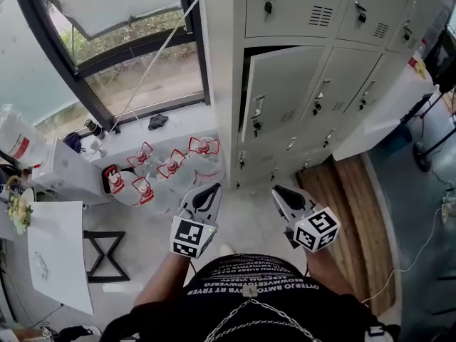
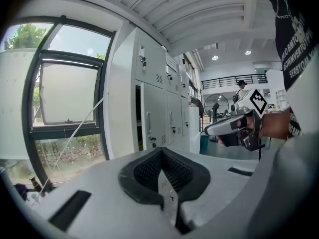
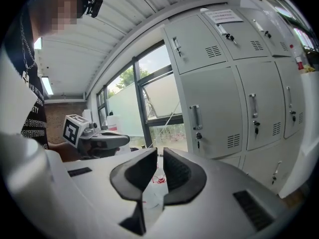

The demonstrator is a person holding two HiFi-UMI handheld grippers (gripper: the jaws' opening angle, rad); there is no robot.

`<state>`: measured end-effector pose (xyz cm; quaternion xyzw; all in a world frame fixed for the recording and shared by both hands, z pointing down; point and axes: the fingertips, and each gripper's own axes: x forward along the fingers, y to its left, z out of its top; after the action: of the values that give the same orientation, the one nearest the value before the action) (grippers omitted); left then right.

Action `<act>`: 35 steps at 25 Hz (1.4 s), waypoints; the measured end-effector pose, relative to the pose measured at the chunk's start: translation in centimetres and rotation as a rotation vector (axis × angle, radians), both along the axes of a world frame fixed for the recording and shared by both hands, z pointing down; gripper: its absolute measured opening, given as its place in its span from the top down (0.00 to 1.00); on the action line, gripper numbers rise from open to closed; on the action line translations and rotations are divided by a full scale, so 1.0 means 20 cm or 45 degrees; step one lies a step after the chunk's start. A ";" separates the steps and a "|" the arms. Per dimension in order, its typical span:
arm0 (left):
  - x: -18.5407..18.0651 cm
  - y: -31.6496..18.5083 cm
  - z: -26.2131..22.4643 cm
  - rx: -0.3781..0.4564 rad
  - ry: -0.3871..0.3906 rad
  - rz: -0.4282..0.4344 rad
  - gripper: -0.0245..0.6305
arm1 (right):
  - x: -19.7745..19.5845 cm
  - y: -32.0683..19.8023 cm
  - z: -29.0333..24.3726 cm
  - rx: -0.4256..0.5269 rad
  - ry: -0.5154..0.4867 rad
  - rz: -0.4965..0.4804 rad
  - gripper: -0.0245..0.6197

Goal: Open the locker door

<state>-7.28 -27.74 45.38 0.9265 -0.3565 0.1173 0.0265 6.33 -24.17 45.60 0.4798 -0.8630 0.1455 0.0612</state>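
A bank of grey lockers [image 1: 335, 84] stands ahead. The left door of the middle row [image 1: 274, 95] hangs slightly ajar, with a dark gap along its left edge and its handle [image 1: 258, 107] free. In the left gripper view this door [image 2: 154, 116] is well beyond the jaws, and in the right gripper view the same door [image 3: 209, 113] is also far off. My left gripper [image 1: 206, 191] [image 2: 160, 152] is shut and empty. My right gripper [image 1: 283, 191] [image 3: 160, 153] has a narrow gap between its pads and holds nothing. Both are held low near my body, short of the lockers.
Several large water bottles with red handles [image 1: 167, 166] stand on the floor to the left of the lockers, below a tall window [image 1: 135, 70]. A white table [image 1: 57, 255] and a black stool [image 1: 107, 255] are at the left. Wooden flooring [image 1: 356, 212] runs at the right.
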 end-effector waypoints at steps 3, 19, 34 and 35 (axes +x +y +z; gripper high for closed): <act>-0.05 -0.08 0.01 -0.001 -0.002 -0.019 0.96 | -0.02 -0.06 -0.01 0.011 0.027 0.010 0.91; 0.24 -0.35 0.08 -0.047 -0.058 0.022 0.96 | 0.20 -0.53 0.05 0.003 -0.014 -0.035 0.91; 0.34 -0.74 0.08 -0.075 -0.044 -0.176 0.96 | 0.15 -1.12 -0.12 0.106 -0.024 -0.340 0.82; 0.32 -0.75 0.08 -0.085 -0.036 -0.195 0.96 | 0.13 -1.14 -0.12 0.099 -0.016 -0.353 0.79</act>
<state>-0.84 -42.72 46.99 0.8933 -0.4227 0.1399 0.0613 8.90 -46.93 43.27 0.3570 -0.9264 0.1051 0.0566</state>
